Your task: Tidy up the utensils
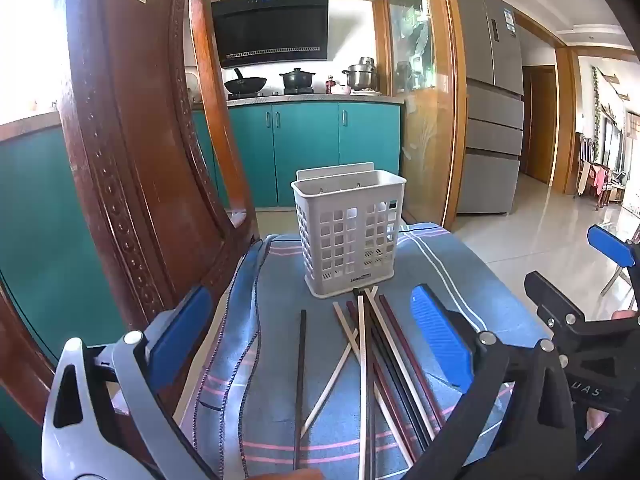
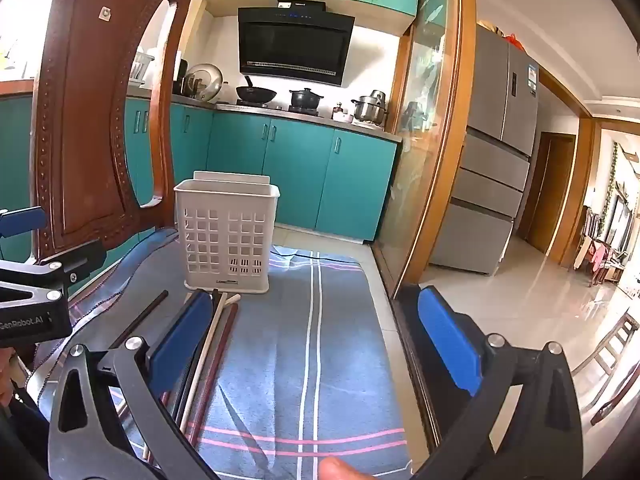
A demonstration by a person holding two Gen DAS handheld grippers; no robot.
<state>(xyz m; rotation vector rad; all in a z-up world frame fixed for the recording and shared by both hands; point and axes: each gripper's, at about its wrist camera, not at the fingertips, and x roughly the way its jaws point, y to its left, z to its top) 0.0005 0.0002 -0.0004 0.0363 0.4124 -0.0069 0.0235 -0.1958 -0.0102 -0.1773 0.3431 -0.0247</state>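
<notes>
1. Your left gripper (image 1: 316, 344) sits nearest the lens in the left wrist view, jaws spread wide and grasping nothing, its blue pads (image 1: 440, 340) standing to either side of the chopsticks without touching them.
2. Your right gripper (image 2: 316, 340) is likewise released, jaws wide apart, with only bare cloth between the pads.
3. Loose chopsticks (image 1: 372, 360) lie in a crossed pile on the blue striped cloth (image 1: 460, 264), their far tips right at the foot of the white utensil basket (image 1: 348, 232); pale, dark red and black ones overlap.
4. One black chopstick (image 1: 300, 384) lies apart from the pile, on the side of the basket nearer the wooden chair back (image 1: 132, 160).
5. You can see the basket standing upright on the cloth, beyond the chopsticks; through its lattice wall no chopstick shows inside.
6. Behind the basket run teal kitchen cabinets (image 1: 304, 148), with a wok (image 1: 245, 85) and pots on the bench above them.
7. In the right wrist view the pile runs just beside your right gripper's left pad (image 2: 180, 340), between it and the basket.
</notes>
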